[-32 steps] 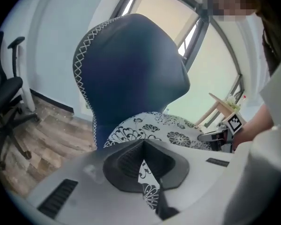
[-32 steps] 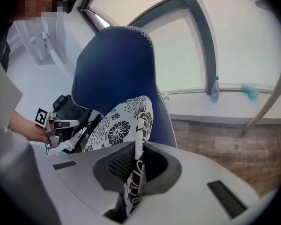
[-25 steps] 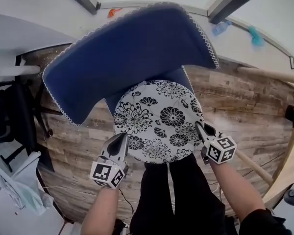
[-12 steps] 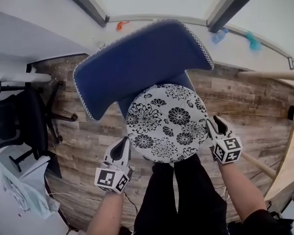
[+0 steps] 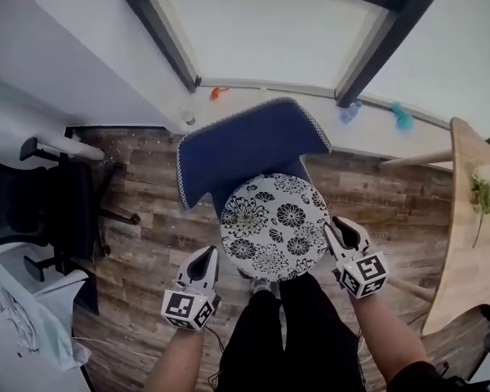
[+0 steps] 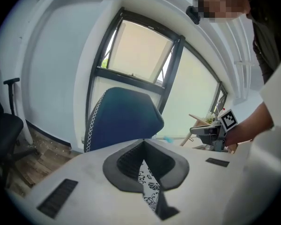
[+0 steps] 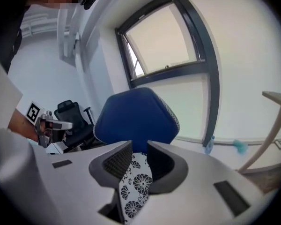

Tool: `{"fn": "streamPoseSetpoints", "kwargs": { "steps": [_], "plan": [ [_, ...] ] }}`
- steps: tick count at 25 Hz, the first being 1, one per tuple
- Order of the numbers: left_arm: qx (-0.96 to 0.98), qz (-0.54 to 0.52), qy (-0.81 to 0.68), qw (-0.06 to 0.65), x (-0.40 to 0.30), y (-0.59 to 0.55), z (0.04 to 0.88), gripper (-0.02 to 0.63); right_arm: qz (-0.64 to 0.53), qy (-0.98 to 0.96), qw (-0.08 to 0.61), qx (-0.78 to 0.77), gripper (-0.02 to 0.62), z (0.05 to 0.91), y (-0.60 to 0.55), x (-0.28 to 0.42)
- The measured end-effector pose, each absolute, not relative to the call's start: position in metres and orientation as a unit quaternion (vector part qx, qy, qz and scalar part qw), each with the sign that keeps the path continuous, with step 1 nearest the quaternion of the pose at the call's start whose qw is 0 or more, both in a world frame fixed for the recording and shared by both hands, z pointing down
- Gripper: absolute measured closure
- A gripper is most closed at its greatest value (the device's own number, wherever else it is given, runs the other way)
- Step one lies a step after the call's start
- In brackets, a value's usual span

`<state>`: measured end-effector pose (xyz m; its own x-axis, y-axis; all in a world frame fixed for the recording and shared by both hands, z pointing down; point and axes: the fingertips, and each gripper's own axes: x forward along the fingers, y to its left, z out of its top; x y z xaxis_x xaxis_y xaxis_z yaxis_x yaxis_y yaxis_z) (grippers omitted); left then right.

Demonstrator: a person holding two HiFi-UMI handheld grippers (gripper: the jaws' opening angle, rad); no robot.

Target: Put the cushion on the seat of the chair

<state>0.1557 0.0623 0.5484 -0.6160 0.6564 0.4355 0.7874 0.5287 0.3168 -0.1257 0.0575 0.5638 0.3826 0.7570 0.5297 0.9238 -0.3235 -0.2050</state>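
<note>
The round black-and-white floral cushion (image 5: 276, 227) is held flat between the two grippers, directly in front of the blue chair (image 5: 245, 149). It covers the chair's seat from above, while the white-trimmed blue backrest rises behind it. From the head view I cannot tell whether the cushion is lying on the seat or held just above it.

The left gripper (image 5: 205, 259) is at the cushion's near-left edge. Its own view shows the jaws drawn close together with a strip of floral fabric pinched between the dark pads. The right gripper (image 5: 337, 232) is at the cushion's right edge, and its jaws are likewise clamped on a fold of the patterned cloth.

The person's dark trouser legs (image 5: 298, 333) stand just beside the cushion's near edge.

The chair stands on a wood-plank floor (image 5: 147, 227) below a large dark-framed window (image 5: 269, 31). A black office chair (image 5: 53, 207) is well apart at the left, and a light wooden table (image 5: 461, 227) is at the right.
</note>
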Motion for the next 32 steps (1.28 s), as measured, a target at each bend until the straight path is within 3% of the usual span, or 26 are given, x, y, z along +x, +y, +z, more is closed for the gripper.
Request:
{"fn": "streamPoseSetpoints", "kwargs": {
  "steps": [5,17,32],
  "plan": [
    [-0.429,-0.237,-0.865,0.111,0.167,0.059,0.500,0.601,-0.131,-0.523,0.218,-0.813,0.534,0.489,0.051,-0.111],
    [-0.420,-0.147,-0.892,0.078,0.154,0.062,0.366,0.601,-0.074,-0.542,0.182,-0.817,0.554,0.362,0.022,-0.104],
    [-0.444,-0.088,-0.890,0.051,0.166,0.052,0.287,0.601,-0.046,-0.534,0.110,-0.837,0.571,0.271,0.017,-0.093]
  ]
}}
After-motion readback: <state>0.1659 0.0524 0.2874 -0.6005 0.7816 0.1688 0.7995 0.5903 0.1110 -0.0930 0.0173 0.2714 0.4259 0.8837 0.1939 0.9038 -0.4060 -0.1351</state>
